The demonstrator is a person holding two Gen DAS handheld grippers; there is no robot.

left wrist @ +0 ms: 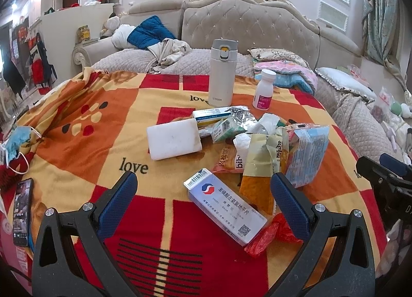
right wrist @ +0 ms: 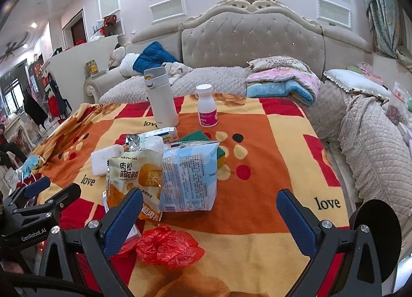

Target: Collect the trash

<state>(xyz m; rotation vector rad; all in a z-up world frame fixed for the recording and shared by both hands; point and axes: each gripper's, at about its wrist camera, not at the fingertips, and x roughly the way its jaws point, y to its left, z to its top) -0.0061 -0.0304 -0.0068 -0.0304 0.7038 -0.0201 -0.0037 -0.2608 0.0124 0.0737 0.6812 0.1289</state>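
A heap of trash lies on a red and orange blanket (left wrist: 90,127): a white and blue medicine box (left wrist: 224,209), a yellow snack wrapper (left wrist: 260,165), a light blue wrapper (left wrist: 306,153), crumpled tissue (left wrist: 267,122), small boxes (left wrist: 213,115) and a crumpled red plastic bag (left wrist: 267,237). My left gripper (left wrist: 203,194) is open, low over the blanket, its fingers either side of the medicine box. My right gripper (right wrist: 209,212) is open, just behind the red bag (right wrist: 167,245) and near the yellow wrapper (right wrist: 134,171) and blue wrapper (right wrist: 188,176).
A white sponge block (left wrist: 173,138), a white thermos (left wrist: 221,73) and a white pill bottle with pink label (left wrist: 264,89) stand behind the heap. A phone (left wrist: 23,212) and a blue face mask (left wrist: 15,142) lie at the left edge. A green and yellow sponge (right wrist: 203,142) lies behind the blue wrapper.
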